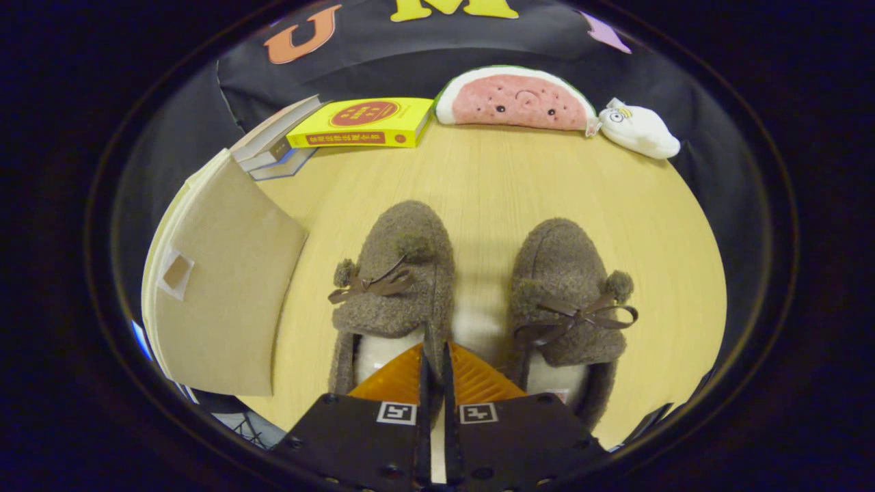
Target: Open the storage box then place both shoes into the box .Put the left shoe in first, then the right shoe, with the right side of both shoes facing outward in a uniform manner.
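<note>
Now I see wooden surface [492,184] mid-frame, cardboard storage box [225,301] at left with lid closed. Left shoe [396,273] and right shoe [567,294] side by side at centre. My tongs [433,359] nearly closed, pinching left shoe's inner collar edge.

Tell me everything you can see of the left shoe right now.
The left shoe is a brown fuzzy slipper with white fleece lining, a thin brown bow and two pompoms on top. It stands upright on the wooden table, toe pointing away, beside the right shoe without touching it. The gripper has its fingers nearly closed over the shoe's inner collar edge, apparently pinching it.
</note>
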`<state>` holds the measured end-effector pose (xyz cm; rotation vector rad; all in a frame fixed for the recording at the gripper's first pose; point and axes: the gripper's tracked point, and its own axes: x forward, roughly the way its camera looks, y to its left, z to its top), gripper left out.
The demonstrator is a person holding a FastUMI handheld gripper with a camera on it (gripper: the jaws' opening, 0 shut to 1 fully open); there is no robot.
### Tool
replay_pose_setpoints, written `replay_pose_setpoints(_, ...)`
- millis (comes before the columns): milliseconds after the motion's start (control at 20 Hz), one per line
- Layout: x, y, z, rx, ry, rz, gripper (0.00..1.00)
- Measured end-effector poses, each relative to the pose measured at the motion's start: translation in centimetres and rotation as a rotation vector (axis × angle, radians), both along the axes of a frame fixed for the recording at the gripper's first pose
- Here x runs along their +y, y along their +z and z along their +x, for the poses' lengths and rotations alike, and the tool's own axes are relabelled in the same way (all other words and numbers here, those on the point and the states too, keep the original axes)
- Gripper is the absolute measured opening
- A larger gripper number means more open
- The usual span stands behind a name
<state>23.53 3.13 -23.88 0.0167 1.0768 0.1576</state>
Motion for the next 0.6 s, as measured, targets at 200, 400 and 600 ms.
replay_pose_setpoints(200,0.2,0.7,-0.6,-0.002,-0.004,0.017,0.01)
replay_pose_setpoints(400,0.4,3.9,-1.7,-0.028,-0.029,0.050,0.00)
replay_pose_setpoints(600,2.3,9.3,-2.7,-0.093,-0.033,0.096,0.00)
